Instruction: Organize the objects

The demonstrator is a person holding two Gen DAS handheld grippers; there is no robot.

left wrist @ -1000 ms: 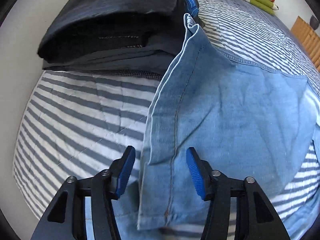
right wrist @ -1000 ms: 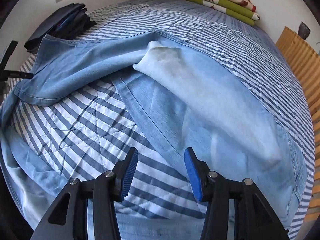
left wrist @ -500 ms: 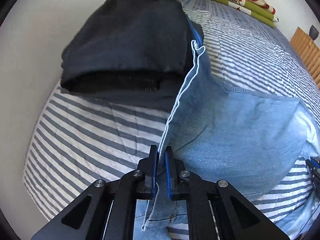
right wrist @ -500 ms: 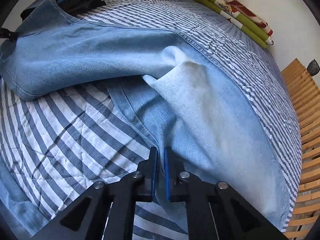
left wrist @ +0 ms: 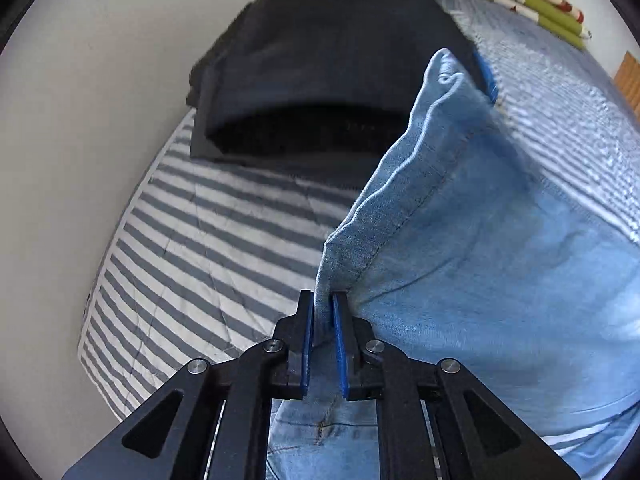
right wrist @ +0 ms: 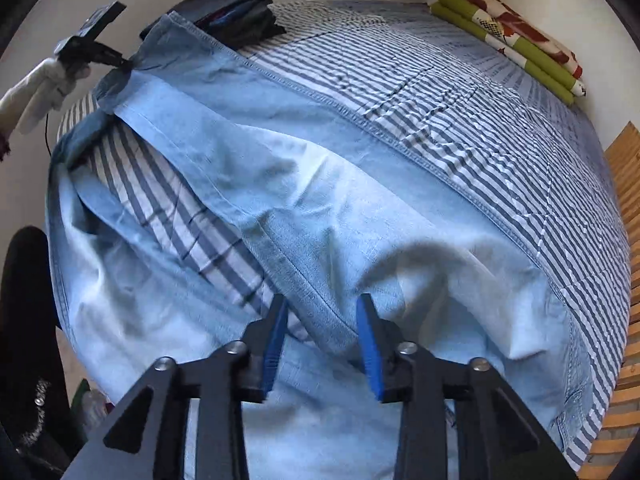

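Light blue jeans (left wrist: 480,248) lie spread on the striped bed. My left gripper (left wrist: 323,308) is shut on the hem of one leg and holds it lifted. In the right wrist view the jeans (right wrist: 320,200) stretch across the bed, and the left gripper (right wrist: 100,54) shows at the far left pinching the raised hem. My right gripper (right wrist: 322,320) is open, its blue pads either side of a denim seam fold, not clamped on it.
A stack of folded dark clothes (left wrist: 332,64) sits at the bed's far corner by the wall, also in the right wrist view (right wrist: 236,12). A folded green and red blanket (right wrist: 516,36) lies at the head. Wooden slats (right wrist: 624,240) run along the right.
My left gripper closed on the jeans hem and lifted it. My right gripper closed on the denim half a second ago and has now opened. Both have risen.
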